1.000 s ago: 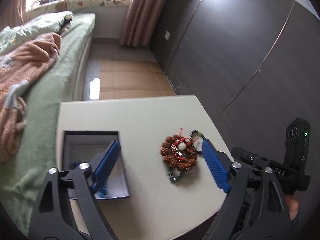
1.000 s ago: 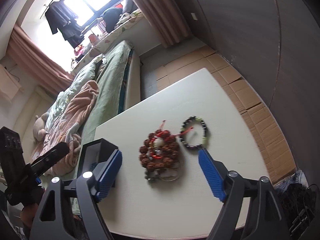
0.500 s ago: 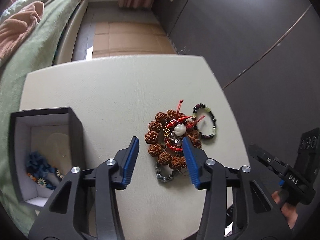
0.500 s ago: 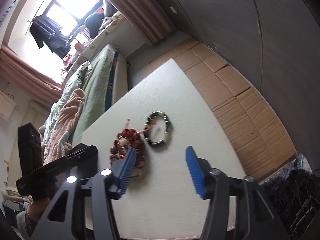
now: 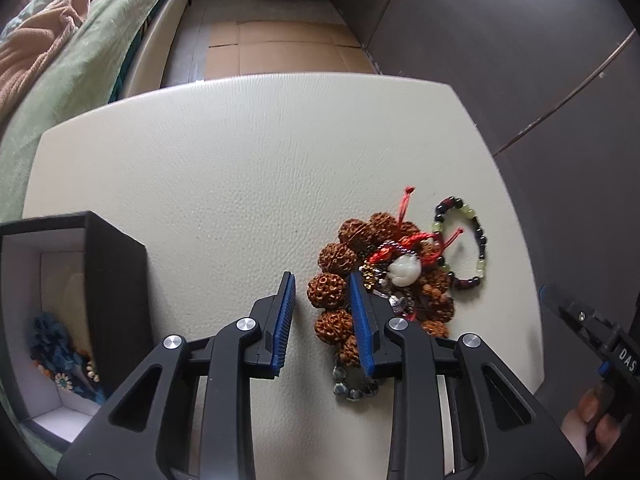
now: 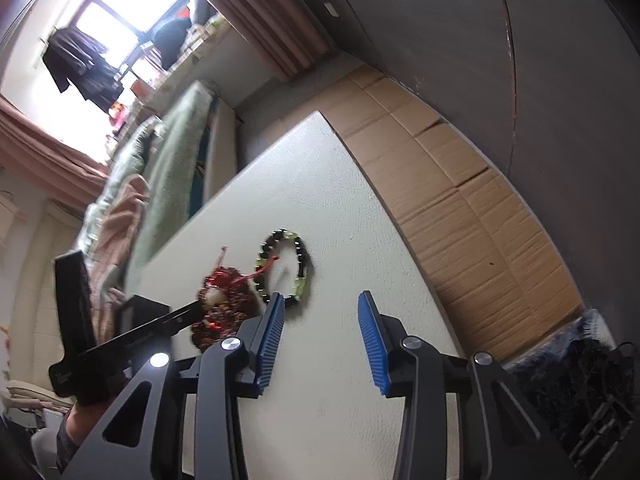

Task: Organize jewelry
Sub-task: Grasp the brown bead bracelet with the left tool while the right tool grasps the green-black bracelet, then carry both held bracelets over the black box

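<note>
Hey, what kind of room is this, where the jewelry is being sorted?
Most likely a bedroom: a bed with green bedding sits beside the table, curtains frame a window, and clothes hang there.

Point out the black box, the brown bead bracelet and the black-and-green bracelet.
Black box [image 5: 116,280], left wrist view: dark outer side wall.
Brown bead bracelet [image 5: 326,289], left wrist view: a large brown bead.
Black-and-green bracelet [image 6: 301,283], right wrist view: green beads on its right side.
</note>
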Tool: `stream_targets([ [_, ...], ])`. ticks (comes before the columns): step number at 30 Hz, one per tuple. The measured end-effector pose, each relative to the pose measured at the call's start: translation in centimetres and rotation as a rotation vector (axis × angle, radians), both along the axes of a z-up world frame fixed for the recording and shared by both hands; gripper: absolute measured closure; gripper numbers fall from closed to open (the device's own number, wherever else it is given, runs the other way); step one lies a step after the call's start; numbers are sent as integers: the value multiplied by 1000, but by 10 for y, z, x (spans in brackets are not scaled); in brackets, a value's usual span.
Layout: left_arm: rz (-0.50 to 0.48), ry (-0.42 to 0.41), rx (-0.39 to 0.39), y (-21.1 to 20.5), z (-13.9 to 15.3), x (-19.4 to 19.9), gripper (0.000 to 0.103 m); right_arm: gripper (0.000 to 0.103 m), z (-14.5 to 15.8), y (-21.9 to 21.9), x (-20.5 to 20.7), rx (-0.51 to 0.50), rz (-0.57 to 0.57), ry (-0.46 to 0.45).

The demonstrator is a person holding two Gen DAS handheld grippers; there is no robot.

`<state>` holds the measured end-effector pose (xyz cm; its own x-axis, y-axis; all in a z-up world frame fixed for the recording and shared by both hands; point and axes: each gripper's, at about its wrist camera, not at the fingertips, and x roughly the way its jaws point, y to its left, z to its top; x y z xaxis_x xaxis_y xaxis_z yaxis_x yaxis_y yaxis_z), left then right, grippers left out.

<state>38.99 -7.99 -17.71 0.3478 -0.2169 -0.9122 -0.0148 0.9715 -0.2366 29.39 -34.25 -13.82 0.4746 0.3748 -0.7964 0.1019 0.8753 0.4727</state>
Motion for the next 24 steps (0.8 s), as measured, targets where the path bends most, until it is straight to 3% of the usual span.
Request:
stream_targets([
  [2, -14, -6, -3, -2, 0, 1, 83, 70, -3, 8, 10, -16, 12, 22],
  [9, -41, -73, -59, 4, 35, -8, 83, 78, -6, 41, 40, -110, 74, 65],
  [20, -75, -158, -93, 8, 85, -14, 83, 78, -13, 77, 64, -306, 136, 95],
  [22, -78, -166, -112, 11, 91, -19, 83, 81, -12, 85, 66, -378, 153, 105],
  [24, -83, -185, -128, 16, 99, -24, 83, 95, -11, 90, 66, -448, 164, 112],
])
